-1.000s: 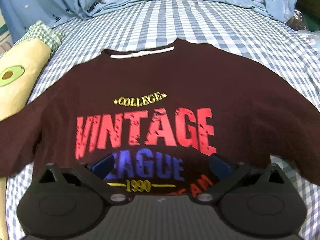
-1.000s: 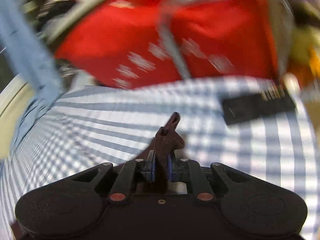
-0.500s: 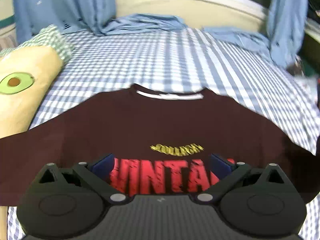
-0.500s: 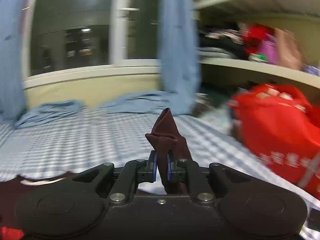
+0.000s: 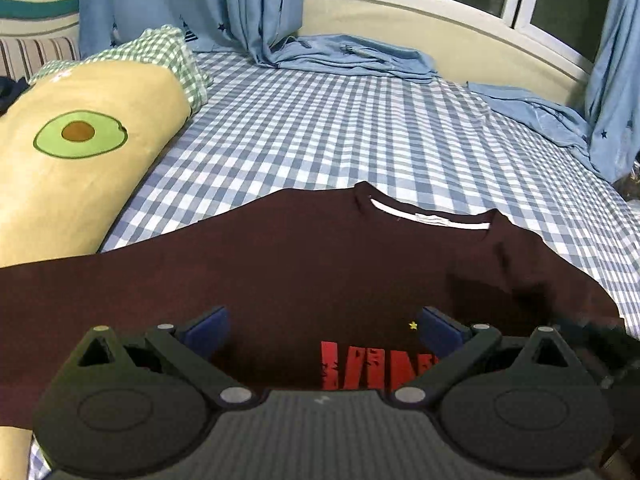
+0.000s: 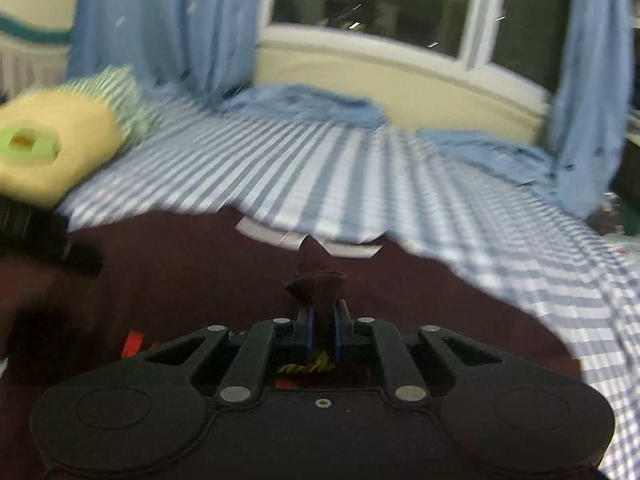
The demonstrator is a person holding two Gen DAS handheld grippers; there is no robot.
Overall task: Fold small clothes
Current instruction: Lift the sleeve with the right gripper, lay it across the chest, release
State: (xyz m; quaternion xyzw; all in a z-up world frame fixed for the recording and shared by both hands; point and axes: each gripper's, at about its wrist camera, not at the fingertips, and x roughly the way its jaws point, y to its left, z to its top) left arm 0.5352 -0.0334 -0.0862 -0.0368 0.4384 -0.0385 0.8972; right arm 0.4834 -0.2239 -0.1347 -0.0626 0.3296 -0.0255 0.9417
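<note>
A dark maroon sweatshirt (image 5: 320,264) lies face up on the blue-checked bed sheet (image 5: 360,140), its white-lined collar (image 5: 432,218) pointing away from me. My left gripper (image 5: 322,326) hovers open over the chest, above the red print (image 5: 376,368), with nothing between its blue pads. In the right wrist view my right gripper (image 6: 322,320) is shut on a bunched piece of the maroon sleeve (image 6: 318,280), held up over the sweatshirt (image 6: 180,280) just short of the collar (image 6: 280,236). That view is blurred by motion.
A yellow avocado-print pillow (image 5: 80,152) and a green-checked one (image 5: 160,56) lie along the left side. Blue curtains (image 5: 180,4) hang at the back, and their ends pile on the sheet (image 5: 352,56) below the window ledge (image 5: 440,4).
My right gripper has swung with the sleeve from the red bag at the bedside to over the sweatshirt's chest. The left view has slid up the sweatshirt, so most of the print has dropped from sight.
</note>
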